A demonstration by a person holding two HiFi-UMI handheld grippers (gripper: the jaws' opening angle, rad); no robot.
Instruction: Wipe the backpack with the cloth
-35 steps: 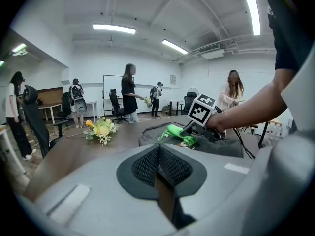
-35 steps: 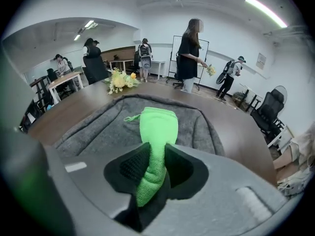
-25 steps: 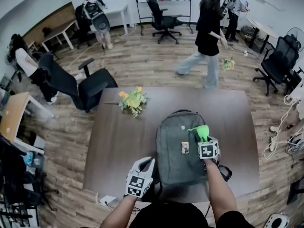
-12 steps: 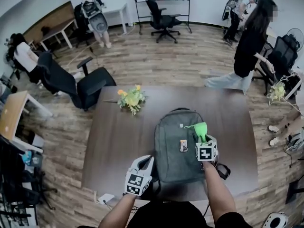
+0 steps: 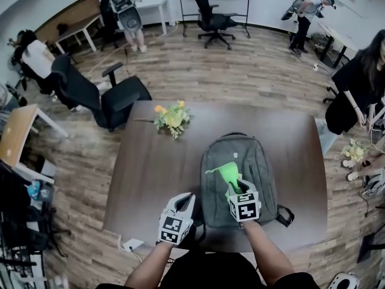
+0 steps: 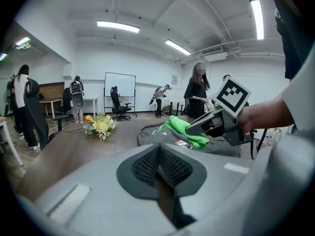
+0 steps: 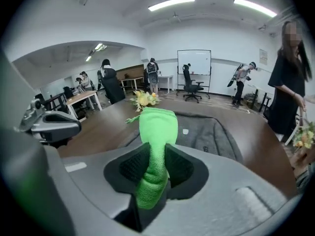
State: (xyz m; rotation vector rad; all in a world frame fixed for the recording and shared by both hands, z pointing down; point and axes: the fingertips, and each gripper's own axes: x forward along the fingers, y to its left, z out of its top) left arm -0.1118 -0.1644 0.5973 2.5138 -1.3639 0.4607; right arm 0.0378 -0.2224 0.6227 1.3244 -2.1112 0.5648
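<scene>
A grey backpack [image 5: 252, 167] lies flat on the dark brown worktop [image 5: 150, 173], its top handle towards the far edge and a black strap [image 5: 284, 215] trailing off its near right corner. The right tool [image 5: 232, 189] is over the near left part of the backpack's front panel, and its jaws are clamped on a bright green cloth [image 5: 226, 173]. In the right gripper view the cloth runs as a bunched roll between the two black pads [image 7: 179, 167], and its free end spreads out wider beyond them, above the grey fabric. From the head view the cloth lies against the backpack's surface just ahead of the tool, with a thin corner sticking out to the left. A small orange and white tag shows just beside the right tool, partly hidden by it. The left tool [image 5: 185, 200] is at the near left edge of the backpack, low over the worktop, just beside the bag; whether it touches the bag cannot be told. In the left gripper view its jaws are pressed together with nothing between them. A bunch of yellow and white flowers [image 5: 171, 118] lies on the far left part of the worktop, well apart from both tools. Beyond the worktop stands a black office chair [image 5: 114, 104] on the wooden floor, and a person in black [image 5: 355, 95] stands at the right side of the room
</scene>
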